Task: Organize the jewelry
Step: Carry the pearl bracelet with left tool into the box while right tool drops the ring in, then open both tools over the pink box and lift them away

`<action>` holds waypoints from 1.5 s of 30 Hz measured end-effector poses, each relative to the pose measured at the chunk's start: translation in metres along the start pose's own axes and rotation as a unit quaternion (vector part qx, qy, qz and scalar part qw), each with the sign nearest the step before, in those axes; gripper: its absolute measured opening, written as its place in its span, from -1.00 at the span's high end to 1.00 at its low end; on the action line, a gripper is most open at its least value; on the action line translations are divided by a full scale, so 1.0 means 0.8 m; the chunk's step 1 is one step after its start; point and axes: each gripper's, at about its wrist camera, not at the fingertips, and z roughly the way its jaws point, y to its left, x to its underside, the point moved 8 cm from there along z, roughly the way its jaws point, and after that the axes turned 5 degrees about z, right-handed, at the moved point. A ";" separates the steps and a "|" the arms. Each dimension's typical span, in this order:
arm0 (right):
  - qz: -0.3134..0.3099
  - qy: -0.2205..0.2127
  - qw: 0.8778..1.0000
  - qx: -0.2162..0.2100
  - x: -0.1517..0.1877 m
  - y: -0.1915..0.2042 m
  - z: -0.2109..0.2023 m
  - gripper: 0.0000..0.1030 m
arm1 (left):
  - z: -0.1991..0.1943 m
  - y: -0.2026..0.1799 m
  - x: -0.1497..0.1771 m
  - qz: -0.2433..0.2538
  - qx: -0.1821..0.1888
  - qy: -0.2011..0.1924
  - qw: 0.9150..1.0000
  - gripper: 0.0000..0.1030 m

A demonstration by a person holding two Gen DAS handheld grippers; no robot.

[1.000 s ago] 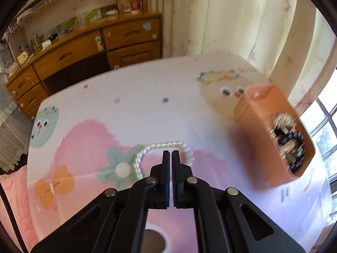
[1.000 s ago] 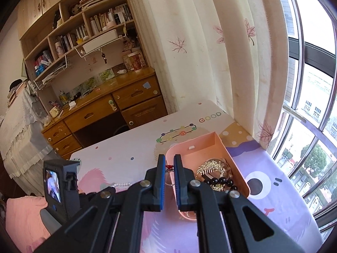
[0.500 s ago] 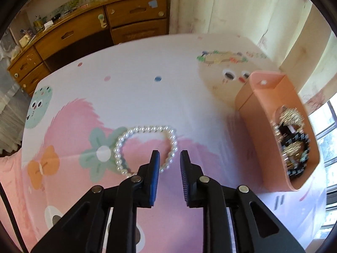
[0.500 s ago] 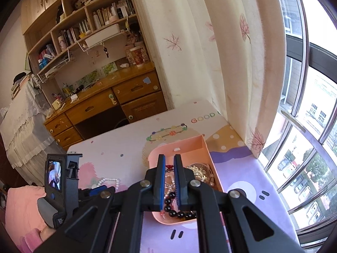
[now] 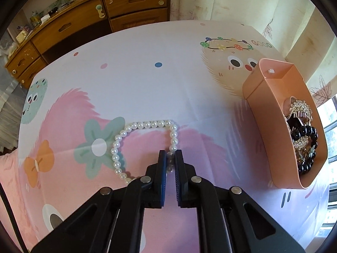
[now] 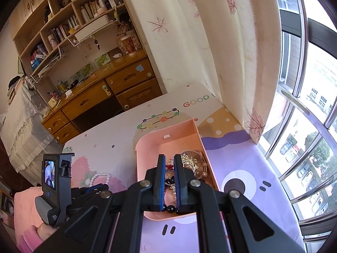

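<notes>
A white pearl bracelet (image 5: 134, 141) lies on the patterned tablecloth (image 5: 147, 84). My left gripper (image 5: 170, 154) is down at the bracelet's right side with its jaws narrowly apart around a few pearls. A pink box (image 5: 271, 113) at the right holds a black bead bracelet (image 5: 307, 147) and gold rhinestone pieces (image 5: 300, 107). My right gripper (image 6: 168, 158) hovers over the pink box (image 6: 164, 145), jaws nearly closed around a small red-and-silver piece (image 6: 169, 167). The pearl bracelet (image 6: 99, 178) and the left gripper's body (image 6: 56, 187) show at the left.
A wooden desk with drawers (image 5: 94, 21) stands beyond the table's far edge. Curtains (image 6: 210, 42) and a window (image 6: 305, 105) close off the right side. Shelves with books (image 6: 73, 21) are above the desk.
My left gripper opened, dropped toward the pearl bracelet and narrowed its jaws around the pearls. My right gripper moved over the pink box and lowered toward it.
</notes>
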 end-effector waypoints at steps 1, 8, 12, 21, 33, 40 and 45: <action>0.003 0.001 1.000 -0.001 0.000 -0.001 0.000 0.86 | 0.000 0.000 0.000 -0.001 0.000 0.001 1.000 0.91; 0.014 0.001 1.000 0.004 -0.002 -0.012 0.001 0.85 | -0.012 -0.010 0.000 0.002 -0.004 0.002 1.000 0.91; 0.018 0.000 1.000 0.009 -0.003 -0.018 0.001 0.85 | -0.030 -0.018 -0.004 0.000 0.010 -0.006 1.000 0.91; 0.022 -0.004 1.000 0.016 -0.001 -0.028 -0.003 0.85 | -0.115 -0.045 -0.037 0.030 0.035 -0.062 0.997 0.91; 0.035 -0.006 0.999 0.012 0.012 -0.034 0.005 0.85 | -0.182 -0.125 -0.088 0.077 0.126 -0.148 0.978 0.90; 0.026 0.022 0.999 0.013 0.029 -0.035 0.020 0.79 | -0.167 -0.162 -0.081 0.084 0.166 -0.141 0.972 0.88; 0.022 0.040 0.999 0.024 0.049 -0.043 0.023 0.26 | -0.154 -0.154 -0.062 0.070 0.160 -0.124 0.977 0.31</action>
